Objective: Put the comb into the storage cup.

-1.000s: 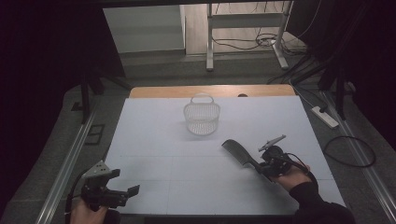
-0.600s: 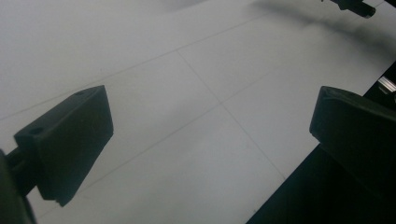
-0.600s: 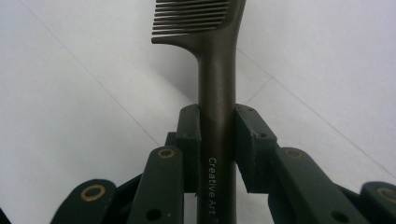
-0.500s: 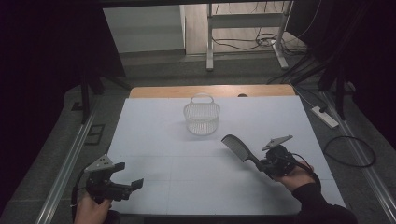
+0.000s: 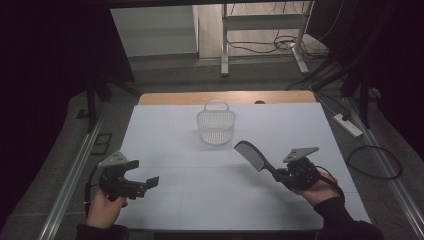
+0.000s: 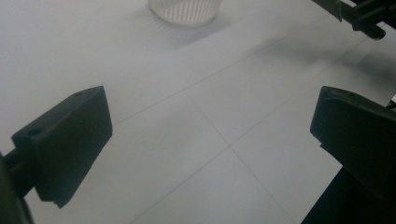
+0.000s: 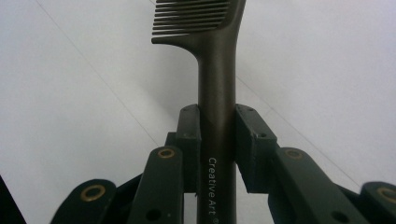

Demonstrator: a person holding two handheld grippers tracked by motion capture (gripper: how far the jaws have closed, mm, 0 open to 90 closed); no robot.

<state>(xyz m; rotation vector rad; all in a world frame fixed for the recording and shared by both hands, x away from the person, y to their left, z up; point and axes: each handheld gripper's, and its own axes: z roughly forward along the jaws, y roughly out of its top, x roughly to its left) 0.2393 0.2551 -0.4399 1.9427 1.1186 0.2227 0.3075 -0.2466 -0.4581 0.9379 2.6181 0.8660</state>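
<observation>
Your right gripper [image 5: 280, 175], at the lower right of the high view, has its jaws clamped on the handle of the dark comb [image 5: 252, 156]. The comb's toothed head points up and left, raised off the white table [image 5: 300, 125], toward the white basket [image 5: 216, 126] standing at the frame's upper middle. In the right gripper view the handle runs straight up between the pads [image 7: 252, 140]. Your left gripper [image 5: 145, 184], lower left, holds nothing, its jaws spread wide apart.
</observation>
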